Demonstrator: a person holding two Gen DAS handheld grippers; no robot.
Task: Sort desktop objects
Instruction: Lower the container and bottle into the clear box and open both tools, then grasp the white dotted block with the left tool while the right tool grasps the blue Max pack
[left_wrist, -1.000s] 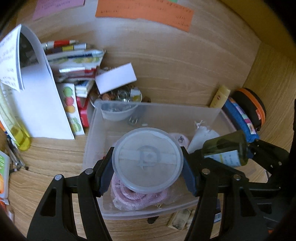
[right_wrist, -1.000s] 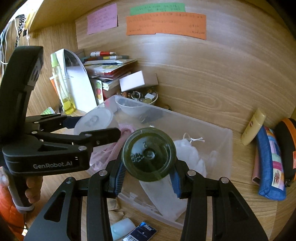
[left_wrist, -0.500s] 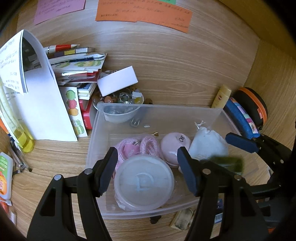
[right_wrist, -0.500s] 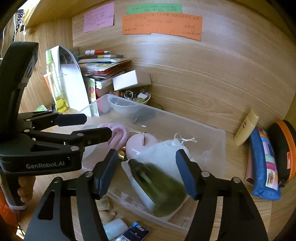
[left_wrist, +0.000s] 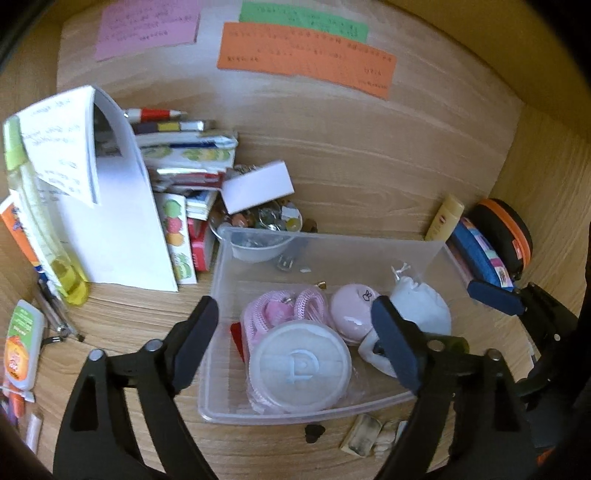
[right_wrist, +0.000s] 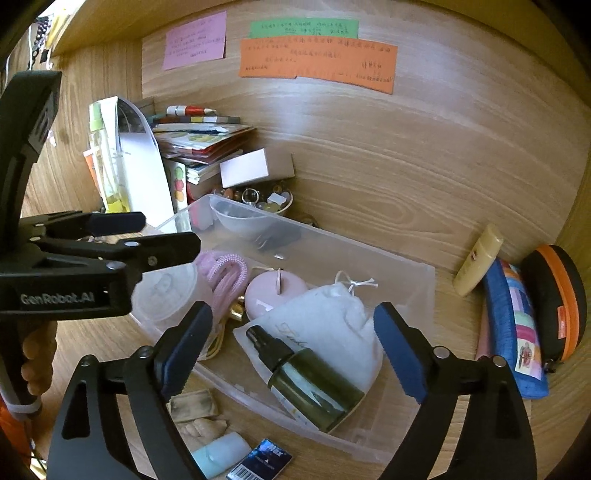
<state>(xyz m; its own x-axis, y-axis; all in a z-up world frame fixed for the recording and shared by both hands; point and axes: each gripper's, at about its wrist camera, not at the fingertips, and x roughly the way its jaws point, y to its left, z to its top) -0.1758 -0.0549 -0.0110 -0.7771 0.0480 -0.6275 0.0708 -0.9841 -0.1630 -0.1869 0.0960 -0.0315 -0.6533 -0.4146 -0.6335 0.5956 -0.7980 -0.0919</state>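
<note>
Both tongs gape (empty) — bottle (right_wrist: 314, 384) in bin (right_wrist: 413, 284).

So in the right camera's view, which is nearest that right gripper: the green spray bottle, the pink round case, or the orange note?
1. Dark green spray bottle, between the right gripper fingers, in the bin.
2. Pink round case, farther back, mid-bin.
3. Orange paper note, up on the back wall.

The clear bin (right_wrist: 402, 266) is crowded: a round white tub (left_wrist: 300, 365) at its near left corner, pink cord (left_wrist: 284, 310), a pink case (left_wrist: 352, 304), a white pouch (right_wrist: 332, 325) and a green spray bottle (right_wrist: 310, 384) along the near wall. Its far strip by the bowl (right_wrist: 242, 219) is bare. Books (right_wrist: 201, 142) block the desk's far left; bare desk (right_wrist: 406, 192) lies behind the bin toward the right.
</note>
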